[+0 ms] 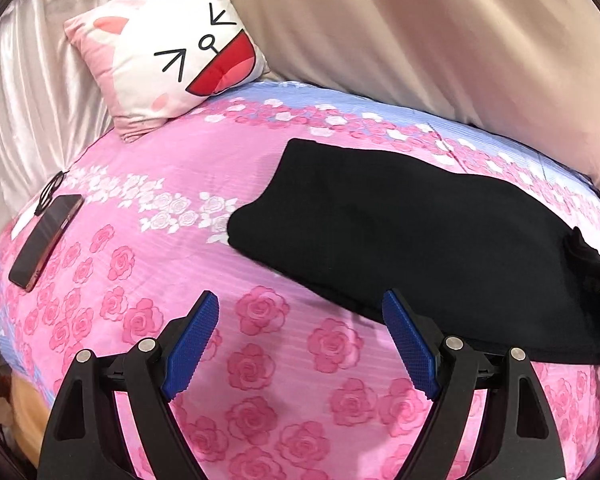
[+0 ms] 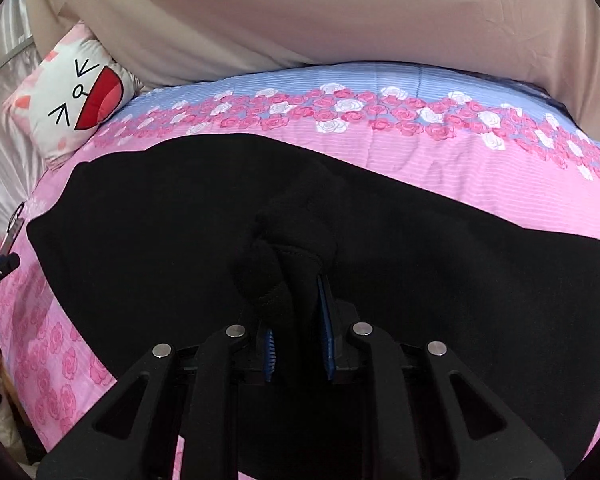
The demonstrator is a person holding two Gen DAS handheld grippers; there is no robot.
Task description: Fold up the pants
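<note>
My right gripper (image 2: 296, 320) is clenched on a bunched fold of the black pants (image 2: 140, 240); the wad between the pads looks thick and uneven, so I judge a layer could slip out and spoil the fold. My left gripper (image 1: 300, 340) stands released over bare quilt (image 1: 260, 360), holding nothing. The pants lie flat on the quilt, just beyond and right of it, leaving that edge unpinned and liable to drag

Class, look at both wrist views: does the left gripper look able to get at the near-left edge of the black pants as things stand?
Probably yes. The left gripper has its jaws wide and empty, only bare bedspread before the pants. The right gripper grips a bunch farther along, clear of that edge.
</note>
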